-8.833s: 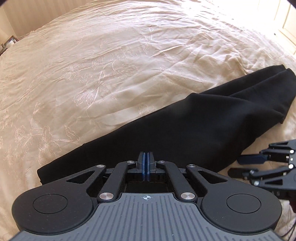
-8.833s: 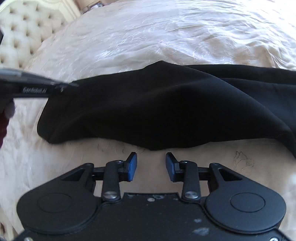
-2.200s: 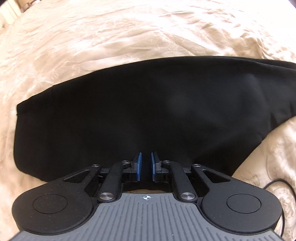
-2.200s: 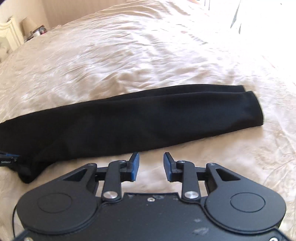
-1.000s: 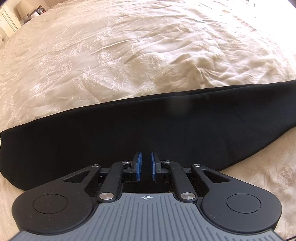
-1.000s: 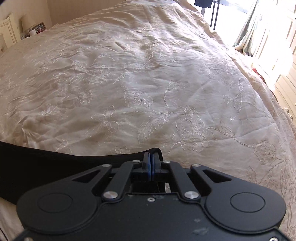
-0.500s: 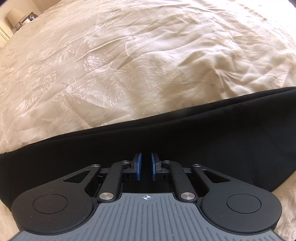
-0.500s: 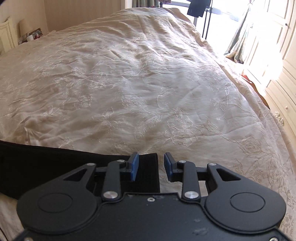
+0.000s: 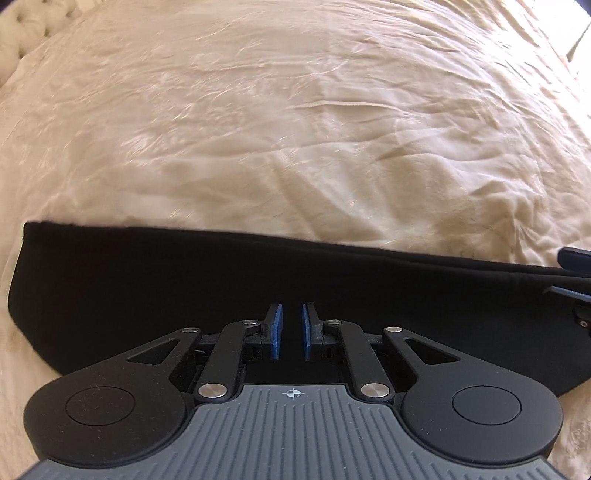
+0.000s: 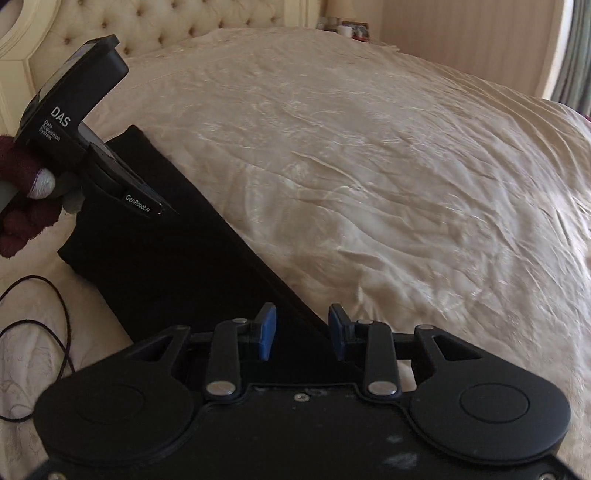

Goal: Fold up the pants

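Left wrist view: black pants lie as a long folded strip across the cream embroidered bedspread, running from the left edge to the right edge of view. Left gripper sits low over the strip's near part, blue pads slightly parted, nothing between them. Blue fingertips of the right gripper show at the far right, at the strip's end. Right wrist view: right gripper has its pads spread wide, straddling the far edge of the pants; fabric not pinched. The strip runs diagonally up-left toward a tufted headboard. The left gripper points down at the pants, held by a maroon-gloved hand; its opening cannot be told here. A thin black cable loops on the bedspread at left.
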A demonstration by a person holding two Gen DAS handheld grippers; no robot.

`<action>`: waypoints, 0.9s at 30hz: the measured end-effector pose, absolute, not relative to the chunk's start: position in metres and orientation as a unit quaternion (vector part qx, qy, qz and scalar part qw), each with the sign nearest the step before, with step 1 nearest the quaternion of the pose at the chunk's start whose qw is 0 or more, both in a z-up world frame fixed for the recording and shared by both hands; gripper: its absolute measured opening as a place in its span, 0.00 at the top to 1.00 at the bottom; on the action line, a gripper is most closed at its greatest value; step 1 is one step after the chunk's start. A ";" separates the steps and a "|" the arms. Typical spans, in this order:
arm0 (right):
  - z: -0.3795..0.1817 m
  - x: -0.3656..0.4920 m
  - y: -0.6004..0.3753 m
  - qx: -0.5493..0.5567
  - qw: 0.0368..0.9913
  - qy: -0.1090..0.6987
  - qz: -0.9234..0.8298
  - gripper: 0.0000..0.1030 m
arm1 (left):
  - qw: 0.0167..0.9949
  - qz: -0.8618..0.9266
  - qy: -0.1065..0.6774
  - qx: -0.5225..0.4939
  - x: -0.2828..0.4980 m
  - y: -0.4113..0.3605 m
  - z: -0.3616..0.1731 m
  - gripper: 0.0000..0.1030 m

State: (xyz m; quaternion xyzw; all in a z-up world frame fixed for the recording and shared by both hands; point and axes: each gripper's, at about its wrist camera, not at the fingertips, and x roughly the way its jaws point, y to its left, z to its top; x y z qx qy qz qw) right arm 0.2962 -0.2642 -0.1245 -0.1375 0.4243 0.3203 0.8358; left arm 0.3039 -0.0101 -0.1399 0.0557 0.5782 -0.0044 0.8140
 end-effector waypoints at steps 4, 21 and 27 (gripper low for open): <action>-0.138 0.318 -0.220 -0.181 0.804 0.419 0.381 0.67 | 0.809 0.032 0.586 0.034 0.279 0.027 -0.138 0.89; -0.185 0.368 -0.131 -0.259 0.716 0.457 0.460 0.95 | 0.812 0.077 0.579 0.005 0.234 0.092 -0.139 0.89; -0.178 0.364 -0.129 -0.296 0.733 0.428 0.439 0.98 | 0.824 0.062 0.564 0.013 0.232 0.085 -0.132 0.89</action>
